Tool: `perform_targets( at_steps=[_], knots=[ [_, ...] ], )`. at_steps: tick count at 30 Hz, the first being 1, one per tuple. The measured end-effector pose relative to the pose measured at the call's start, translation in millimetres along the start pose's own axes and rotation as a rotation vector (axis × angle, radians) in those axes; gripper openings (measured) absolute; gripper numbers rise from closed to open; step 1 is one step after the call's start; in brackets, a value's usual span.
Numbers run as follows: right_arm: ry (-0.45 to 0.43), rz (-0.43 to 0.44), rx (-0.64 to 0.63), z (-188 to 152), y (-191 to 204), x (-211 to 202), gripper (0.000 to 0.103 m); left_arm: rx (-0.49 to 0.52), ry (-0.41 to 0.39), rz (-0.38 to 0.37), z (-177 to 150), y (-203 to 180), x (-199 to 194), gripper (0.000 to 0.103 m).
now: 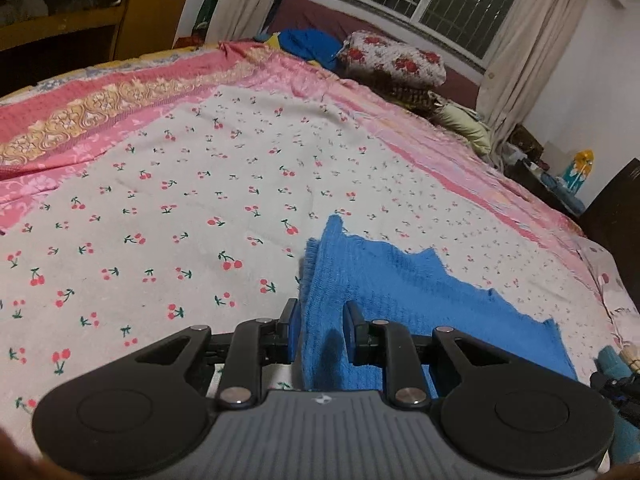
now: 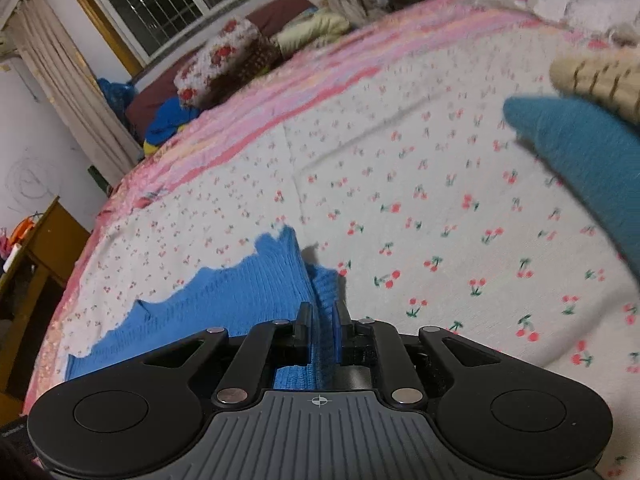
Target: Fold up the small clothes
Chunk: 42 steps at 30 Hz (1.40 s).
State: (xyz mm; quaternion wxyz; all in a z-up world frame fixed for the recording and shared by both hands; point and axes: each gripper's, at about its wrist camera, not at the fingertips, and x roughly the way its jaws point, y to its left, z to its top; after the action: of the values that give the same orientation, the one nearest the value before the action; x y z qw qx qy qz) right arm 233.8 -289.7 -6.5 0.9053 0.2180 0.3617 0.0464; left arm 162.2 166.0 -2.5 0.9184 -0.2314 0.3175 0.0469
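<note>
Both tongs on blue knit cloth (image 1: 384,288): right gripper (image 2: 323,322) clamped on a bunched edge; left gripper (image 1: 320,320) w/ jaws apart, cloth running between, prob not pinched. Cloth lies on cherry-print sheet (image 1: 160,200). Light, floppy, stretchy; take by corners/edges. No readable labels or writing.

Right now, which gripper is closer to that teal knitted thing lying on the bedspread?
Right. The right gripper, pinching the blue cloth, has the teal knit close ahead to its right; the left gripper sees only its edge far right.
</note>
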Motion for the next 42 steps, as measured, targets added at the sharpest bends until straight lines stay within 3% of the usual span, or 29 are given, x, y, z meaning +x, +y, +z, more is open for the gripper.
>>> perform_targets(
  at_steps=[4, 11, 15, 23, 31, 36, 42],
  knots=[
    [-0.036, 0.027, -0.070, -19, 15, -19, 0.013, 0.038, -0.003, -0.009, -6, -7, -7, 0.028],
    [0.024, -0.015, -0.128, -43, 12, -6, 0.013, 0.114, 0.057, 0.016, -18, -17, 4, 0.028],
    [0.023, -0.056, -0.119, -40, 5, -5, 0.013, 0.087, 0.110, 0.038, -22, -8, 15, 0.029],
    [-0.034, -0.062, -0.161, -34, 23, -24, 0.013, 0.064, 0.082, 0.010, -21, -8, 0, 0.029],
    [-0.015, -0.024, -0.205, -24, 46, 4, 0.013, 0.072, 0.088, -0.001, -23, -11, -2, 0.029],
    [-0.042, -0.077, -0.205, -15, 46, 16, 0.013, 0.078, 0.098, -0.013, -25, -9, 4, 0.029],
    [-0.013, -0.095, -0.190, -5, 36, 37, 0.029, 0.074, 0.088, -0.034, -26, -9, 5, 0.034]
  ],
)
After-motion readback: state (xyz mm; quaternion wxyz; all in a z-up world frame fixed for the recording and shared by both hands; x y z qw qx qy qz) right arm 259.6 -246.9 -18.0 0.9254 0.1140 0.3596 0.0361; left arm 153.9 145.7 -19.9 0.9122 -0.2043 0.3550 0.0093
